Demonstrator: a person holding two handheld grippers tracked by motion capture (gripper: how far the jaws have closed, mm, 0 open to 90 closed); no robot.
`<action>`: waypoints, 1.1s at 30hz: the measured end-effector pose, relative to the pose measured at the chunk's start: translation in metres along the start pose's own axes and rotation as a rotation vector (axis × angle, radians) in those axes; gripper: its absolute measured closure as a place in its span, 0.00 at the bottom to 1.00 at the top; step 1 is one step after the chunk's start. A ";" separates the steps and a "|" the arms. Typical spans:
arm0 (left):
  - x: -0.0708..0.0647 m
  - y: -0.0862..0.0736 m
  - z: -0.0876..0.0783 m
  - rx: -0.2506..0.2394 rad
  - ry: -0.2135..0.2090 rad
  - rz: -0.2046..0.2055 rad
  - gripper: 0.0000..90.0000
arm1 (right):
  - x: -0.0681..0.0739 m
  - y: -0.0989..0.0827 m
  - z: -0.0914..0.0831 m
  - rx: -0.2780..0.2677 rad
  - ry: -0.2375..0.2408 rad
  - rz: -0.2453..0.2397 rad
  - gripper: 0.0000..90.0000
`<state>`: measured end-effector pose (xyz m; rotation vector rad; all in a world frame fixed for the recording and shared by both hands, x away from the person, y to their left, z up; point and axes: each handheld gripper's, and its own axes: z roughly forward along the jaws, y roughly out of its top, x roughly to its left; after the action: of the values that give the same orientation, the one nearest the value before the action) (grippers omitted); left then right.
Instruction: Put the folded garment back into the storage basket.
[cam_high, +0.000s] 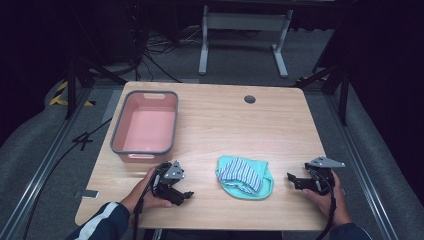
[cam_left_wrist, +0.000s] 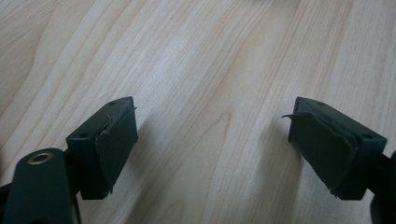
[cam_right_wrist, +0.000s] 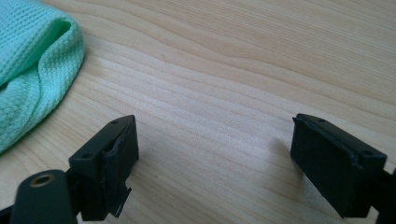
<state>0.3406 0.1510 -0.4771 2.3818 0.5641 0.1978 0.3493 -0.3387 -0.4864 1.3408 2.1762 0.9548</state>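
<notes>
Two grippers rest low over a pale wooden table (cam_high: 280, 125), one at each side of a small heap of cloth, and from where I stand nothing has been picked up yet.

Largest on the table is the pink plastic tub with a grey rim (cam_high: 118, 131), sitting toward the far left corner, with nothing in it. Next in size is the bundle itself: a mint-green waffle-weave cloth (cam_high: 262, 189) lying near the front edge at the middle, with a blue-and-white striped cloth (cam_high: 241, 173) folded on top of it. The pile lies well apart from the tub and touches neither gripper. A small round grommet hole (cam_high: 249, 99) sits near the table's far edge.

The left gripper (cam_high: 181, 192) is held just in front of the tub, pointing toward the cloths. In the left gripper view its jaws stand wide apart over bare wood, nothing between them. The right gripper (cam_high: 294, 179) sits to the right of the pile, aimed at it; in the right gripper view its jaws are likewise spread wide and hold nothing, with the green cloth's edge off to their left.

My reading is that the work is at its very start: the cloths are ungrasped, and the approach, the grip and whatever handling follows, perhaps into the tub, all remain to be done.
</notes>
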 end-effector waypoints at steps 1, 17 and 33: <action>0.000 0.000 0.000 -0.001 0.000 0.002 0.19 | 0.000 0.000 0.000 0.002 -0.001 0.002 0.17; -0.006 0.043 0.006 -0.044 0.019 0.029 0.31 | 0.034 0.016 -0.011 0.007 0.102 -0.082 0.35; 0.015 0.090 0.049 -0.073 0.066 -0.059 0.38 | 0.084 0.048 0.008 0.066 0.147 -0.119 0.45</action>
<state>0.3990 0.0687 -0.4562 2.2917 0.6457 0.2672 0.3458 -0.2468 -0.4556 1.1878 2.3879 0.9704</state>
